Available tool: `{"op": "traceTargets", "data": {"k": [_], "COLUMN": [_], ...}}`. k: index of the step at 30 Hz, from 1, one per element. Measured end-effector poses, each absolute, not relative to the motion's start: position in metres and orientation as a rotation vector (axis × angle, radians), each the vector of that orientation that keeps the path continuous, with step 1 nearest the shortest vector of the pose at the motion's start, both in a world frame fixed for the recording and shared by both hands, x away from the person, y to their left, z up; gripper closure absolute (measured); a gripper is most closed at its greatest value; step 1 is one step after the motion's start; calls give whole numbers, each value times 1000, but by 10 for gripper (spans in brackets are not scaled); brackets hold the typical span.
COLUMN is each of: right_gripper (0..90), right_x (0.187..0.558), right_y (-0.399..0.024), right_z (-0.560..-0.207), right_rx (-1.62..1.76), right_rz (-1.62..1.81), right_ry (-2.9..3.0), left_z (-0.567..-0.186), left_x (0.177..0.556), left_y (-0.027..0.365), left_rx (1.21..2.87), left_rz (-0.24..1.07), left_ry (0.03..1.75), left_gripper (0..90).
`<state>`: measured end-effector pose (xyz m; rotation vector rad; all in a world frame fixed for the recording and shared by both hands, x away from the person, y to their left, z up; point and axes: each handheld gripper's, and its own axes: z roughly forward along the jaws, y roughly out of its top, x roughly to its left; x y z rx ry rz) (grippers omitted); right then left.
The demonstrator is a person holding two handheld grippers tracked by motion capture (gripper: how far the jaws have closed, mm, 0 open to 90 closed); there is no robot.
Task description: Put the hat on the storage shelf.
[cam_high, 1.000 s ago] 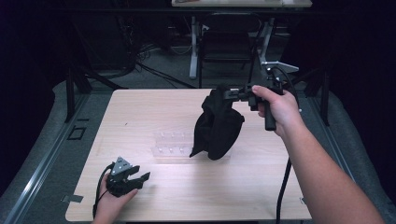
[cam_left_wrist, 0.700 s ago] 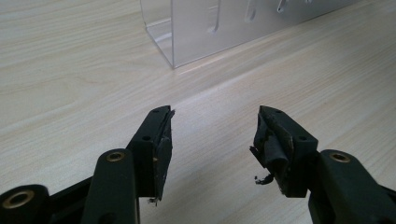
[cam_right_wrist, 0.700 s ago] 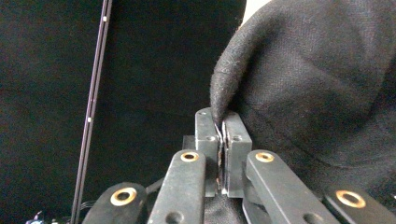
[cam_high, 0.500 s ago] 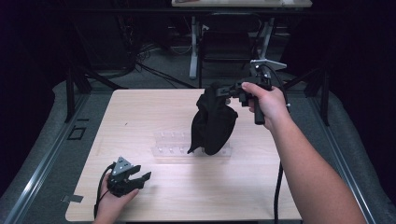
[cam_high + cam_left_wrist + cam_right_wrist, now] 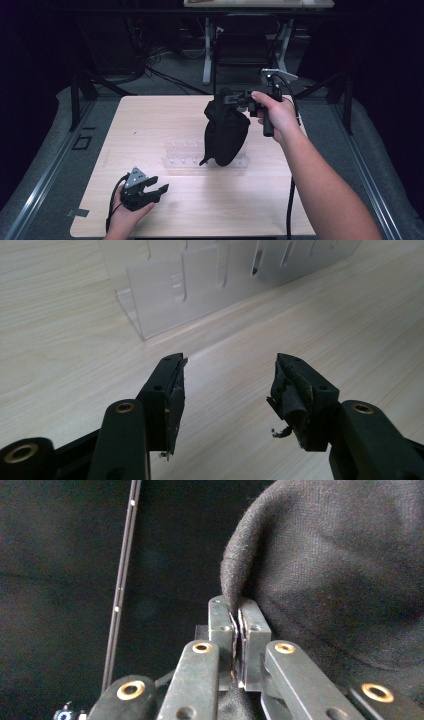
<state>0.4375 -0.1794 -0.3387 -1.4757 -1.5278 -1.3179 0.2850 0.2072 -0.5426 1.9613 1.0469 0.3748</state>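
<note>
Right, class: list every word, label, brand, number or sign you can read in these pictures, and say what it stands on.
None can be read: the black cloth, the clear plastic rack, the wooden table and both grippers, left and right, show no legible text.

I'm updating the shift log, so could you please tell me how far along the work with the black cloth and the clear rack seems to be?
Done: the right claw is shut on the black cloth and holds it hanging above the clear rack, its lower end in front of the rack. In hand: the cloth is carried in the air. Left: wherever it should go, it is not set down, and the left claw rests open on the table, holding nothing.
</note>
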Motion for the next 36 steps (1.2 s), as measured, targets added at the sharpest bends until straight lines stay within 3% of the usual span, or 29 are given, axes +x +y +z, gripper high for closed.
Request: {"op": "traceTargets", "data": {"k": [36], "right_gripper": [866], "right_x": [435], "right_y": [-166], "right_z": [-346], "right_rx": [-1451], "right_rz": [-1350], "right_ry": [-1508], "left_z": [-473], "left_x": [309], "left_y": [112], "left_rx": [1998], "left_rz": [427], "left_ry": [758], "left_gripper": [597]}}
